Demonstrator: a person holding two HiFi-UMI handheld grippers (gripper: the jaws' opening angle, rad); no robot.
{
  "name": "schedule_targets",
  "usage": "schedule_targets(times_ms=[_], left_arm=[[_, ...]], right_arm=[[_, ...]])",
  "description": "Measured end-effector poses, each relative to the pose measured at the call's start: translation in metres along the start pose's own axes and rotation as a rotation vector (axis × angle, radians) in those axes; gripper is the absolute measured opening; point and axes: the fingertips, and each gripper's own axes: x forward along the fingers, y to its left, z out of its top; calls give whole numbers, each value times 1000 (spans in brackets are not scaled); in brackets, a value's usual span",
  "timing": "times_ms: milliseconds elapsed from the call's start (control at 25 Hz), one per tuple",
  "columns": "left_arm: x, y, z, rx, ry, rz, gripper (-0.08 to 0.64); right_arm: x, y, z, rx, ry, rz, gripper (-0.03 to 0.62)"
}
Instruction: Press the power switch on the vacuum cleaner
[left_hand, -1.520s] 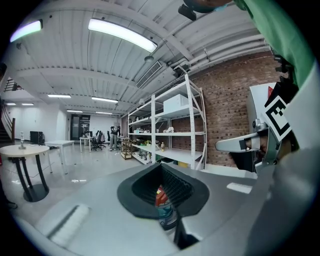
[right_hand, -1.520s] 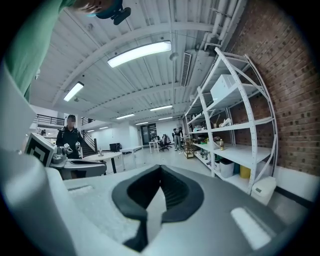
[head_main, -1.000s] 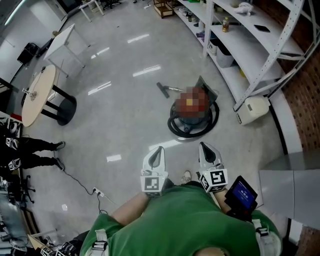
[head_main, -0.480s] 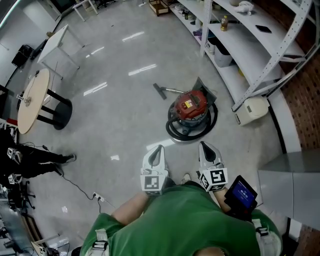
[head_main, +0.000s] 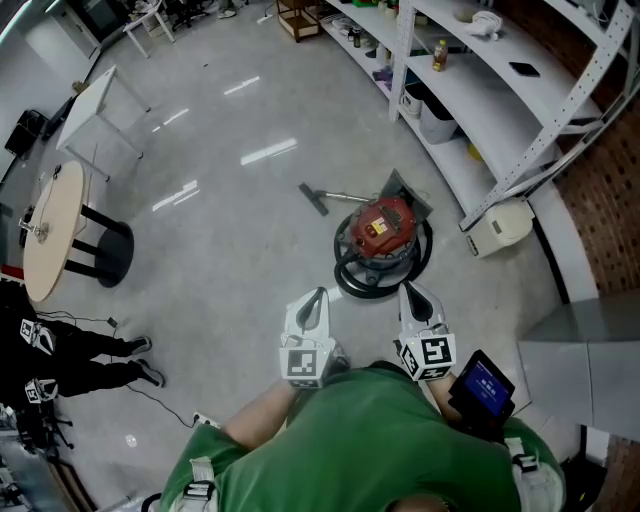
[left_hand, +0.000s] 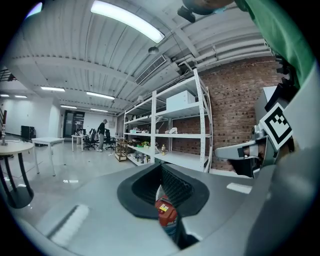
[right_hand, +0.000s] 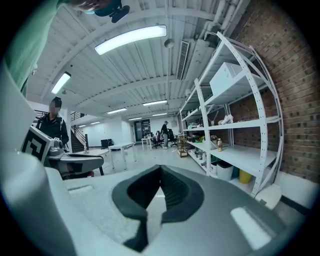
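The vacuum cleaner (head_main: 386, 228) is a red drum with a black hose coiled round its base, standing on the grey floor ahead of me; its floor nozzle (head_main: 312, 198) lies to its left. Both grippers are held low in front of my green shirt, short of the vacuum and apart from it. My left gripper (head_main: 318, 297) is shut and empty. My right gripper (head_main: 408, 293) is shut and empty too. In the left gripper view the vacuum (left_hand: 166, 214) shows through the slit below the closed tips (left_hand: 161, 167). The right gripper view shows only floor past its tips (right_hand: 161, 170).
White shelving (head_main: 480, 90) runs along the right, with a white box (head_main: 505, 225) on the floor at its foot near the vacuum. A round table (head_main: 50, 225) and a person in black (head_main: 60, 350) are at the left. A grey block (head_main: 590, 370) stands at my right.
I have stepped forward, so the vacuum sits nearer and lower in the head view. The person at the left has shifted. Both grippers keep their pose.
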Motion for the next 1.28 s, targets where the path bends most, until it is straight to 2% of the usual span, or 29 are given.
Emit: schedule_targets(times_ms=[280,520,800,1120,1280], left_arm=[[15,56,-4,-12,1,-50,8],[30,74,-7,-29,11,-59,7],[71,69,-12,-51,47,-79,8],[141,63,-20,-46,82,-71,8],[166,61,-29,-63,128,-51,8]], right_arm=[[44,24,8,-9,-13,-63,0],[66,27,3,-20,15,-78,0],[97,-5,1,-9,39,-92,0],[146,-54,-14,8,75,-64,0],[169,-73,-21,25,107,-47,0]])
